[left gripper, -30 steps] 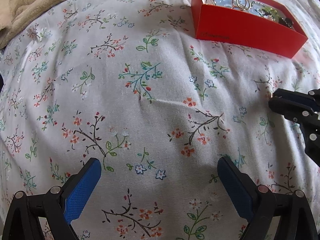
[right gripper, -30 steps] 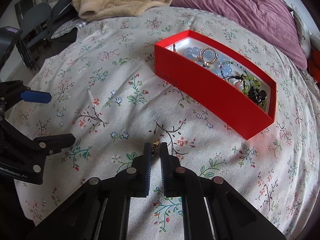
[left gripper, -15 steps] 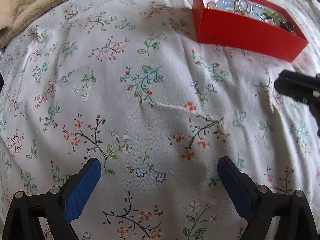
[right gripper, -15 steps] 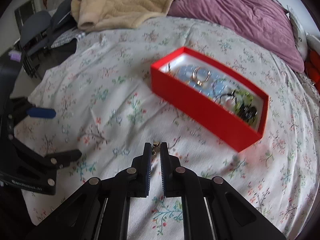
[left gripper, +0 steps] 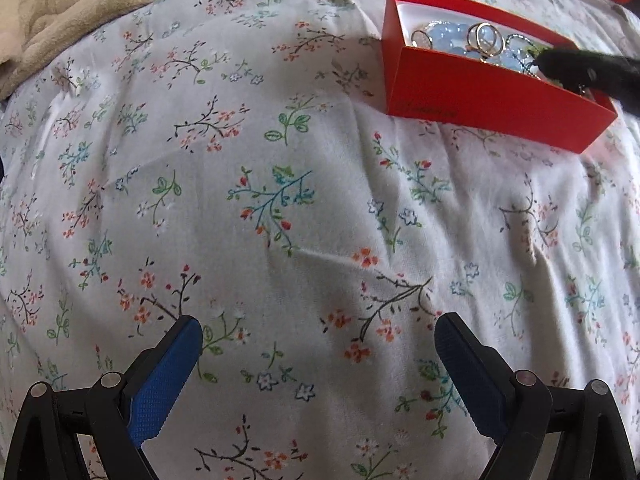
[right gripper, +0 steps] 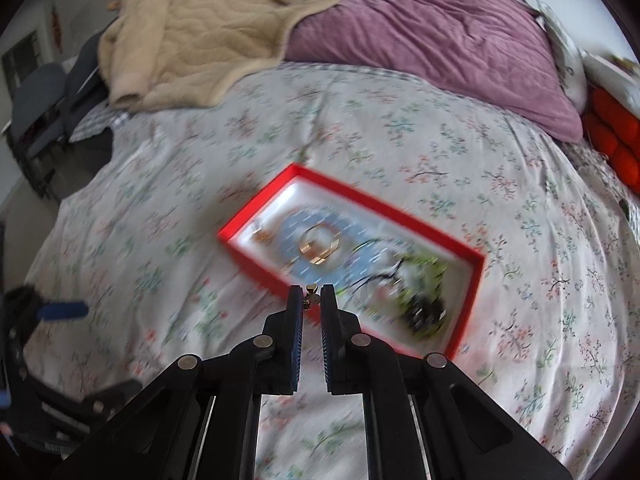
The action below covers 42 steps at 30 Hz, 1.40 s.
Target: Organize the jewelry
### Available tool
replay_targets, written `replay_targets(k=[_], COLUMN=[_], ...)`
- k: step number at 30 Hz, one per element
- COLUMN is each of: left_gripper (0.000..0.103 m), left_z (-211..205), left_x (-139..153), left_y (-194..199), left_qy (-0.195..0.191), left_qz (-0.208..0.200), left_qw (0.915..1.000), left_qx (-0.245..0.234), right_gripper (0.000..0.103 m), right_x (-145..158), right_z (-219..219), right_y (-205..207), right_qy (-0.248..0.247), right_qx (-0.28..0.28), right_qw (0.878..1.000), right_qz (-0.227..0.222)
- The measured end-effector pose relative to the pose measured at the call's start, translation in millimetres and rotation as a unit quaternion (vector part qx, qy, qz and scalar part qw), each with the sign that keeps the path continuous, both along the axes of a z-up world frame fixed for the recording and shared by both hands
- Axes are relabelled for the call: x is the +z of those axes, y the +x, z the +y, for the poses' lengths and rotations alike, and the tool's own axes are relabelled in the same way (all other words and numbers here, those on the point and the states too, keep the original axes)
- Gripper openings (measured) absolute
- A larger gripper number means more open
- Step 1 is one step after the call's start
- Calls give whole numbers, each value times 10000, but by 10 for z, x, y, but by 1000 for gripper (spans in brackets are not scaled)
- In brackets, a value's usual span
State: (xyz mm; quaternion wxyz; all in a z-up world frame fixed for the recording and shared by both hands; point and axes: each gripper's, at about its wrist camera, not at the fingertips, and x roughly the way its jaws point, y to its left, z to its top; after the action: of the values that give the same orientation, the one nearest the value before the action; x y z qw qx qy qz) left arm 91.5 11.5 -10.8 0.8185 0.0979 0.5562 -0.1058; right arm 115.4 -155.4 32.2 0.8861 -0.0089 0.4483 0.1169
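Bed first: the floral sheet [left gripper: 280, 200] fills both views, and I see no loose jewelry lying on it, so I judge the task nearly done. The red box [right gripper: 460, 240] sits mid-bed, already holding blue beads [left gripper: 448, 36], gold rings [left gripper: 486, 38] and a dark green tangle at its far end, blurred in the right wrist view. What's left, as far as I can tell: 1 piece, the small gold earring [right gripper: 311, 290], still to be dropped in.

My right gripper [right gripper: 311, 300] is pressed nearly together, pinching that earring at the very fingertips, right over the box's near wall. In the left wrist view its dark tip shows above the box's right end. My left gripper [left gripper: 316, 360] is spread wide with blue pads, nothing between them, hovering over bare sheet well apart from the box.

Around: purple pillow [right gripper: 440, 48] and beige blanket [right gripper: 208, 28] at the head of the bed, something orange [right gripper: 616, 140] at the right edge, a dark chair [right gripper: 36, 92] off to the left. None of it blocks the drop. Only the box's near wall stands between the earring and the inside.
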Motion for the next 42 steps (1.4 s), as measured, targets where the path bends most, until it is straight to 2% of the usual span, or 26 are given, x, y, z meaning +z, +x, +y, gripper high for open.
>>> replay_targets(k=[9, 11, 15, 16, 20, 23, 28, 31, 32, 34, 39, 42], left_gripper=[97, 97, 97, 97, 97, 97, 97, 102, 102, 102, 102, 102], left_z=[-48, -55, -83, -97, -165, -237, -364, -411, -419, -438, -505, -528], left_x=[4, 15, 56, 69, 118, 156, 190, 203, 201, 207, 212, 205], left_y=[16, 20, 19, 14, -26, -66, -125, -153, -155, -159, -147, -142], left_qy=[-37, -48, -98, -114, -201, -360, -464, -581, -558, -443, -231, -228], left_qz=[-39, -84, -191, -216, -291, -270, -252, -208, -224, -318, -499, -528], left_qw=[10000, 10000, 9998, 9997, 9994, 9990, 9986, 9980, 9981, 9981, 9975, 9970], left_qx=[-25, -15, 6, 4, -27, 4, 53, 94, 160, 281, 451, 517], right_gripper=[10, 13, 43, 47, 52, 56, 62, 68, 70, 80, 90, 94], right_x=[-92, -110, -75, -53, 33, 39, 0, 7, 5, -6, -87, -162], right_z=[-222, -252, -321, -346, -437, -510, -641, -669, -678, -697, -711, -694], right_y=[167, 171, 118, 95, -21, -139, -389, -545, -594, -699, -804, -826], right_qy=[133, 158, 256, 284, 299, 125, 182, 98, 57, -25, -190, -418], right_qx=[-403, -462, -535, -569, -730, -1001, -1295, -1305, -1316, -1360, -1424, -1470], right_qw=[9989, 9983, 9976, 9973, 9959, 9920, 9836, 9832, 9830, 9828, 9820, 9801], right_qz=[204, 303, 367, 361, 444, 759, 1238, 1273, 1277, 1251, 1230, 1270])
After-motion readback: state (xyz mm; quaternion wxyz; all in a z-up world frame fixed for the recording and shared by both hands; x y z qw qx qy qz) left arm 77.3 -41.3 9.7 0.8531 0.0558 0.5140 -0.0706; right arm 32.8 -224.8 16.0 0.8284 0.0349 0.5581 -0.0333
